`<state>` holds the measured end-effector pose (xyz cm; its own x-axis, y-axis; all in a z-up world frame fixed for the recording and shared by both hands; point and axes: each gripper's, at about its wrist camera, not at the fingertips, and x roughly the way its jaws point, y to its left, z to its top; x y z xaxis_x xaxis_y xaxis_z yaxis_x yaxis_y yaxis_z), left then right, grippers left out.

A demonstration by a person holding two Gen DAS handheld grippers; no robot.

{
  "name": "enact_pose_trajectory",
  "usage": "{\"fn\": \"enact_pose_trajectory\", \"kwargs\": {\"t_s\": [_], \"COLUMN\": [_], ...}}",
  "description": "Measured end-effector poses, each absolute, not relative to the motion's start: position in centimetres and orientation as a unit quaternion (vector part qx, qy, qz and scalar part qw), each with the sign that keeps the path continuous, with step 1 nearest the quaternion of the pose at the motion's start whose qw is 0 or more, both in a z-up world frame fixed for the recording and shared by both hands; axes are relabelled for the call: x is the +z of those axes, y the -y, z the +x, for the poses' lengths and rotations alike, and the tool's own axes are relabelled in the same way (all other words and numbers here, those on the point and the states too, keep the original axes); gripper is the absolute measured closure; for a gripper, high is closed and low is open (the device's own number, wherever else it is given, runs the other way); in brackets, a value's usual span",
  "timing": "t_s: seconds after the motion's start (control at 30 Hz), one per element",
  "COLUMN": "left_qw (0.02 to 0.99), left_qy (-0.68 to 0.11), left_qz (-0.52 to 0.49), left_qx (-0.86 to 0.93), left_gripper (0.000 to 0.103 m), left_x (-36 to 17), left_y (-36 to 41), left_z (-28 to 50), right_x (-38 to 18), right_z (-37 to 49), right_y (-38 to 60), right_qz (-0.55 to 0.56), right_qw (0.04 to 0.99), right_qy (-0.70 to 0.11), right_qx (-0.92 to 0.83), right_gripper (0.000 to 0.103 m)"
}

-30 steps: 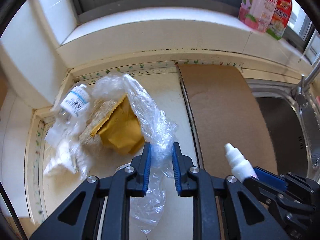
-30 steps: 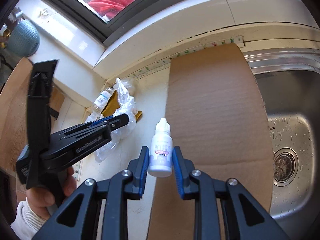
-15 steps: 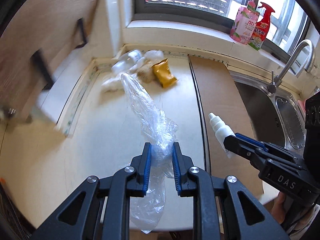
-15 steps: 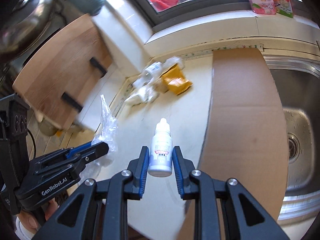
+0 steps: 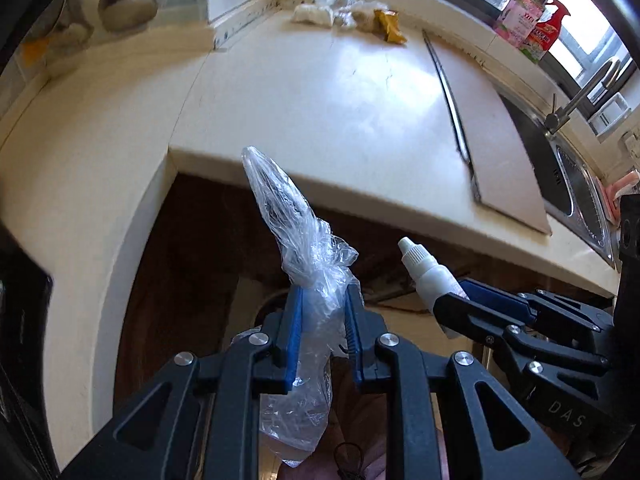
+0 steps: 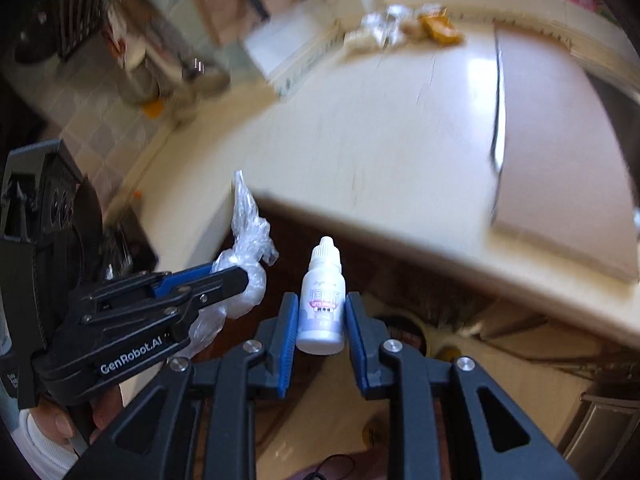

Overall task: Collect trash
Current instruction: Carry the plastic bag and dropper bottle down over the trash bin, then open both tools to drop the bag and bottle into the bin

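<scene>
Counter [image 5: 320, 92], left view only: sink [image 5: 576, 184] and tap at its right end; right view only: a hand [image 6: 60, 420] on the left gripper [image 5: 320, 304]. Trash pile [image 5: 348, 18] in the far corner. Left gripper pinches bag [image 5: 296, 232], right gripper [image 6: 320, 312] pinches bottle [image 6: 322, 304], both off the near edge, long axes along the fingers, tips toward the counter.
</scene>
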<state>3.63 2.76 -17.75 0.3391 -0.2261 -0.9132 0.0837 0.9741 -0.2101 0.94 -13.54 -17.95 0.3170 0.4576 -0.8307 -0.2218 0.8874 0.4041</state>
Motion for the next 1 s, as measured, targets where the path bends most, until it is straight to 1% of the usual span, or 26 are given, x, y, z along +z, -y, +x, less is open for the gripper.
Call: {"fn": "enact_pose_trajectory", "kwargs": {"t_s": [0.07,0.23,0.5,0.6,0.63,0.67,0.7,0.73,0.77,0.87,1.0], "left_qw": [0.803,0.768,0.707,0.689,0.683,0.677,0.667,0.665,0.666,0.667,0.672], "left_qy": [-0.584,-0.627,-0.689,-0.705,-0.711,-0.717,-0.727,-0.731,-0.731,-0.732,-0.726], "left_qz": [-0.073,-0.099,-0.135,-0.143,-0.146,-0.147,-0.147,-0.141,-0.139,-0.136,-0.140], "left_qx": [-0.090,-0.089,-0.086,-0.083,-0.081,-0.080,-0.075,-0.062,-0.056,-0.043,-0.035], "left_gripper": [0.085,0.085,0.083,0.080,0.074,0.060,0.050,0.043,0.040,0.038,0.034], "left_x": [-20.6,-29.4,-44.3,-49.2,-50.6,-51.7,-53.3,-54.3,-55.1,-56.5,-56.2], "left_y": [-3.5,-4.4,-4.8,-4.9,-4.9,-4.7,-4.7,-4.9,-5.3,-5.7,-6.4], "left_z": [2.6,1.4,3.4,5.2,5.8,6.2,6.6,6.9,6.8,6.7,6.5], "right_x": [-21.0,-30.7,-43.4,-47.6,-48.9,-50.1,-51.2,-52.1,-52.9,-53.9,-53.4], "right_z": [0.1,-0.8,0.6,1.9,2.4,2.8,3.2,3.7,4.1,4.9,5.3], "right_y": [12.6,11.5,11.2,11.0,10.8,10.7,10.1,9.9,9.9,10.0,10.4], "right_qz": [0.102,0.085,0.071,0.065,0.060,0.052,0.045,0.036,0.030,0.023,0.026], "right_qw": [0.786,0.742,0.721,0.717,0.714,0.713,0.712,0.711,0.712,0.715,0.714], "right_qy": [-0.572,-0.636,-0.667,-0.673,-0.677,-0.681,-0.684,-0.686,-0.687,-0.685,-0.686], "right_qx": [0.212,0.191,0.175,0.171,0.166,0.156,0.152,0.146,0.143,0.137,0.136], "right_gripper": [0.079,0.079,0.079,0.078,0.078,0.078,0.077,0.075,0.071,0.067,0.066]}}
